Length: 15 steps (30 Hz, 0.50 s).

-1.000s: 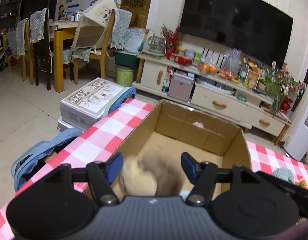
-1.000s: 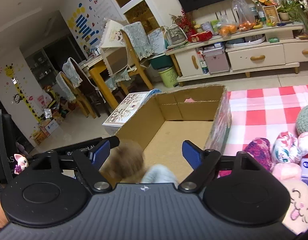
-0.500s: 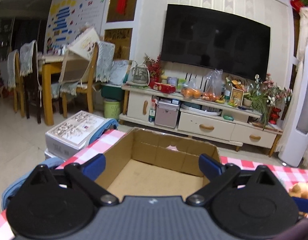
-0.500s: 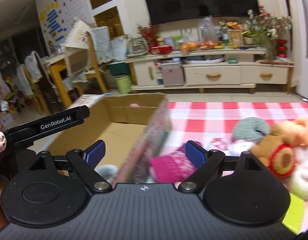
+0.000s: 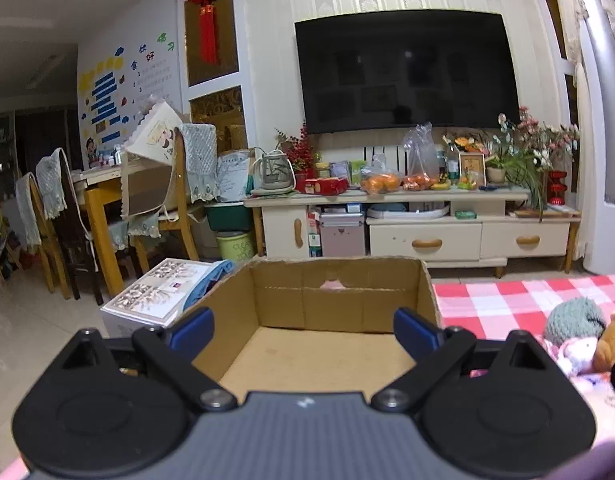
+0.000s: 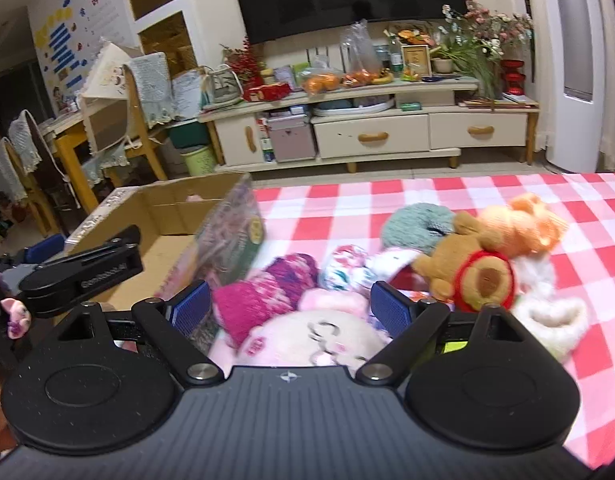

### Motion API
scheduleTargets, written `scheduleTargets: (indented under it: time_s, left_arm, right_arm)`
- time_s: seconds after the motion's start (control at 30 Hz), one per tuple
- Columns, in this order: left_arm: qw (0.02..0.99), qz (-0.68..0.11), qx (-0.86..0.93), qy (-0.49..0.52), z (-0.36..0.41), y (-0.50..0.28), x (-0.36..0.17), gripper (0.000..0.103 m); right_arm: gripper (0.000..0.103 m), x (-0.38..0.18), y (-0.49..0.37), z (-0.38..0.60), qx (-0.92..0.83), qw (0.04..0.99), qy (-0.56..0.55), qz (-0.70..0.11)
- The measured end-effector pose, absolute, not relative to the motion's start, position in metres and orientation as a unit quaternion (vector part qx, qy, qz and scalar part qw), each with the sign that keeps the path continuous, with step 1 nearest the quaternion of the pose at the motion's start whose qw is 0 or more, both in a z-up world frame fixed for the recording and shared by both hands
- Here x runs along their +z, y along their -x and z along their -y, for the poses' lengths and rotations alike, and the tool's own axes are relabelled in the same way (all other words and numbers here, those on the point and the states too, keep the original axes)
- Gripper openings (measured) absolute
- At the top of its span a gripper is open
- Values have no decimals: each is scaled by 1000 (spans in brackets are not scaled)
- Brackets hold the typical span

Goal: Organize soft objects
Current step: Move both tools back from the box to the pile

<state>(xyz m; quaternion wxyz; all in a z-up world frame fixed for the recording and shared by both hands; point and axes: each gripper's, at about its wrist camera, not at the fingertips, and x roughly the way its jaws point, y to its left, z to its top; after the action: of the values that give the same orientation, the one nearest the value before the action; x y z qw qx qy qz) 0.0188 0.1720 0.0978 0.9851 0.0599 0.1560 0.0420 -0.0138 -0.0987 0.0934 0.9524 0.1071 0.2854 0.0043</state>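
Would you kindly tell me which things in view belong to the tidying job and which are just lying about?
Job: cardboard box; brown teddy bear; grey-green knitted toy; pink knitted hat; pink plush face; open right gripper.

Lying about: television; TV cabinet; bagged oranges; green bin.

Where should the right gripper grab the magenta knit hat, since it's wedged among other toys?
From above, across the magenta knit hat near its raised rounded crown; the brim end lies against the pink plush, and the cardboard box stands close on its left.

Left gripper (image 5: 303, 330) fingers spread wide — above cardboard box (image 5: 339, 304).
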Motion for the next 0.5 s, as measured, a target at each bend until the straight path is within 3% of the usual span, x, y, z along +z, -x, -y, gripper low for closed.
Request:
scheduleTargets:
  time_s: [0.3,0.5]
  left_arm:
    - [978,-176,31,-111,-153,11,100,97]
    - [978,-186,32,-95,-159,18,108,97]
  right_arm:
    - [103,84,42,130,-25,949,-121,-291]
    - [103,76,63,151,-48,949,-110,-291]
